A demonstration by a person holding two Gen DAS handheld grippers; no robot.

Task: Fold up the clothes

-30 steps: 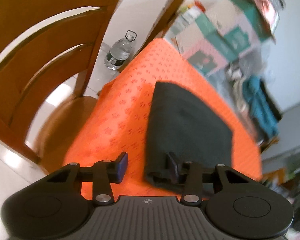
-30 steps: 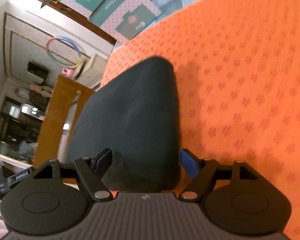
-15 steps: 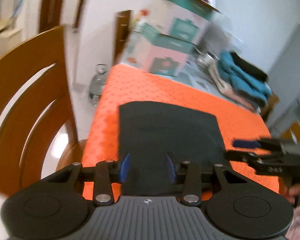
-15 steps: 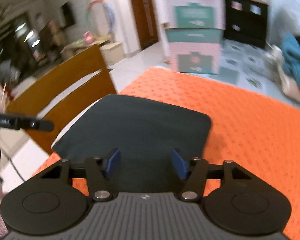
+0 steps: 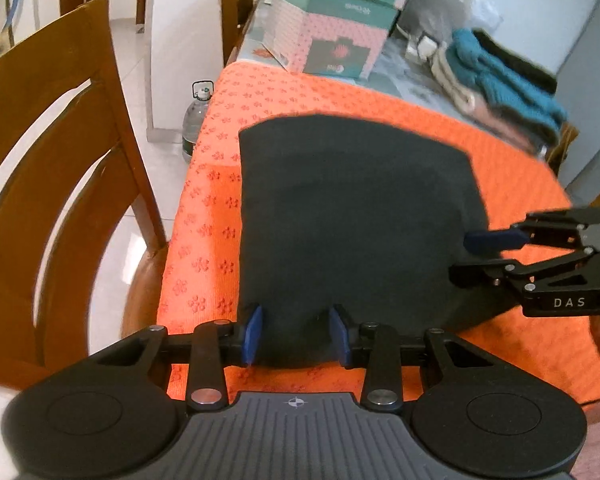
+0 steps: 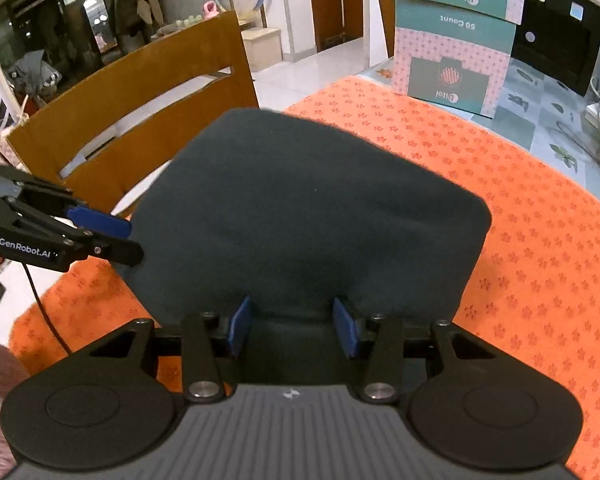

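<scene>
Lying as a flat folded rectangle on the orange-covered tabletop (image 5: 400,104), the dark soft fabric garment (image 5: 352,216) looks light and floppy. Left gripper (image 5: 296,334) and right gripper (image 6: 292,326) jaws sit apart, empty, at its near edge; I'd grab corners.

The left wrist view is taken from just behind the left tool (image 5: 296,334), low and close over the table (image 5: 380,96), aimed toward 12 o'clock. The right wrist view is set likewise behind the right tool (image 6: 294,326). The dark folded garment (image 5: 352,220) and stacked boxes (image 6: 456,40) are shared by both views, and each tool is caught in the other's frame.
</scene>
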